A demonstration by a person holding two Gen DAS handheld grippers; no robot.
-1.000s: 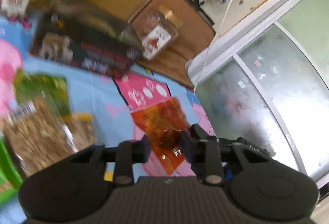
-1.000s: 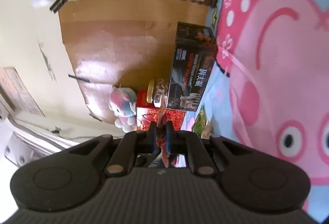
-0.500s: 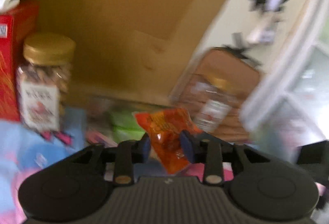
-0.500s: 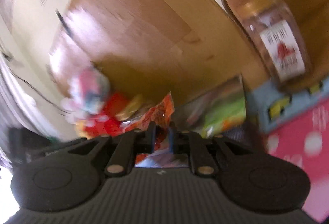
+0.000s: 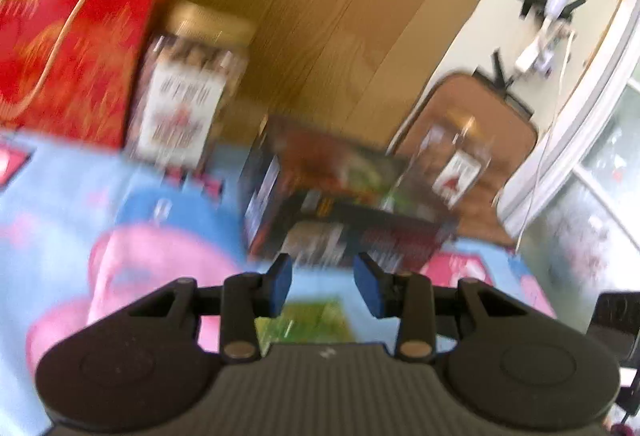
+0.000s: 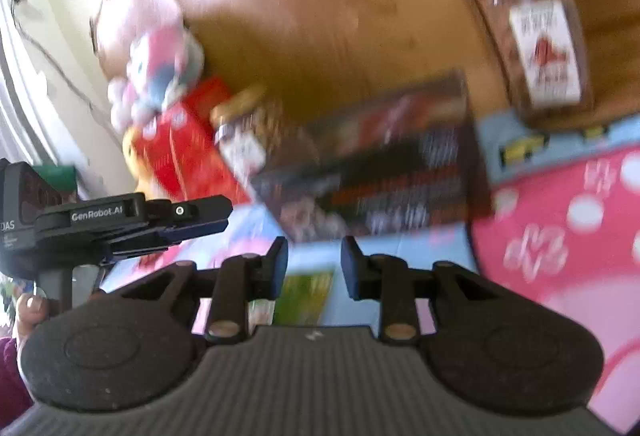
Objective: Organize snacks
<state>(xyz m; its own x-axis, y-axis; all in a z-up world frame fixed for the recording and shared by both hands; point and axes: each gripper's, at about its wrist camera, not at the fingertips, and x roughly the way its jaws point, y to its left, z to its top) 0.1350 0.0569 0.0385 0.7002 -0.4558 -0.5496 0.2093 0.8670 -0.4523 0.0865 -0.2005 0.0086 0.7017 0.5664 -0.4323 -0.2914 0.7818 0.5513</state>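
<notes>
Both grippers hover over a blue-and-pink cartoon mat (image 5: 64, 203), their jaws parted and gripping nothing. In the left wrist view, the left gripper (image 5: 323, 286) has blue pads apart, its jaws having opened a moment ago, with a green snack packet (image 5: 308, 320) lying on the mat low in the frame between and below them. Above centre, a dark snack box (image 5: 344, 220) lies blurred; a gold-lidded jar (image 5: 184, 83) stands at upper left beside a red gift box (image 5: 68, 35), and a second jar (image 5: 456, 163) sits at right on a brown pad (image 5: 508, 123). In the right wrist view, the right gripper (image 6: 315, 266) has jaws that have just been opening, empty, over the same green packet. The left gripper appears at the left edge, a hand (image 6: 30, 312) on its handle. A plush toy (image 6: 156, 71) sits at upper left.
</notes>
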